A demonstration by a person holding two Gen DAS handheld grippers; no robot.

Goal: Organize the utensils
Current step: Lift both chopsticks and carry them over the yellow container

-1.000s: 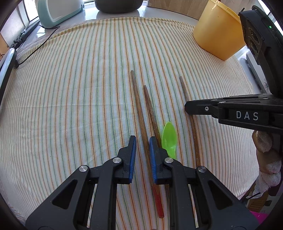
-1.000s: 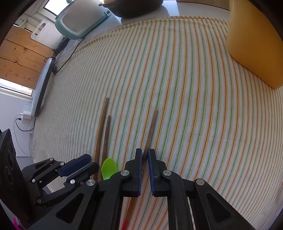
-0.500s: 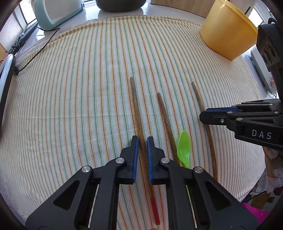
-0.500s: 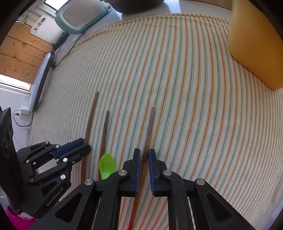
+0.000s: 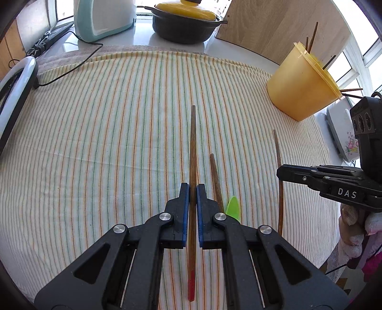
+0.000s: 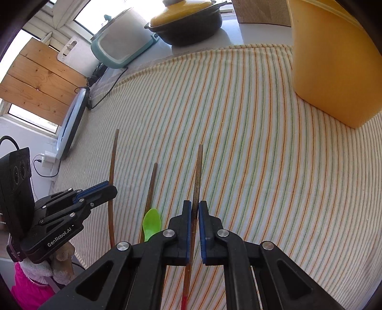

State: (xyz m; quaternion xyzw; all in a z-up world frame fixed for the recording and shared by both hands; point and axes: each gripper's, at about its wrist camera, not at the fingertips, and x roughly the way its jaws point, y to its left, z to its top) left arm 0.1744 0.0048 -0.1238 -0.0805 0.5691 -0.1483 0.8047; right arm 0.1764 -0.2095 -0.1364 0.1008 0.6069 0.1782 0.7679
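My left gripper (image 5: 193, 188) is shut on a brown wooden chopstick (image 5: 192, 152) with a red end and holds it above the striped cloth. My right gripper (image 6: 195, 206) is shut on another brown chopstick (image 6: 198, 171), also lifted. A third chopstick (image 5: 216, 178) and a green plastic spoon (image 5: 232, 207) lie on the cloth between the two; they show in the right wrist view as the chopstick (image 6: 151, 188) and the spoon (image 6: 151, 224). A yellow tub (image 5: 302, 88) at the far right holds several chopsticks.
A striped cloth (image 5: 107, 133) covers the table. A black pot with a yellow lid (image 5: 186, 23) and a teal appliance (image 5: 102, 19) stand at the back. A wooden board (image 5: 281, 31) leans behind the tub. A cable (image 5: 71, 71) runs at the left.
Both grippers have lifted their chopsticks off the cloth and tilted up, so the pot, the board and the tub's rim have come into view. The middle chopstick and spoon stay put.
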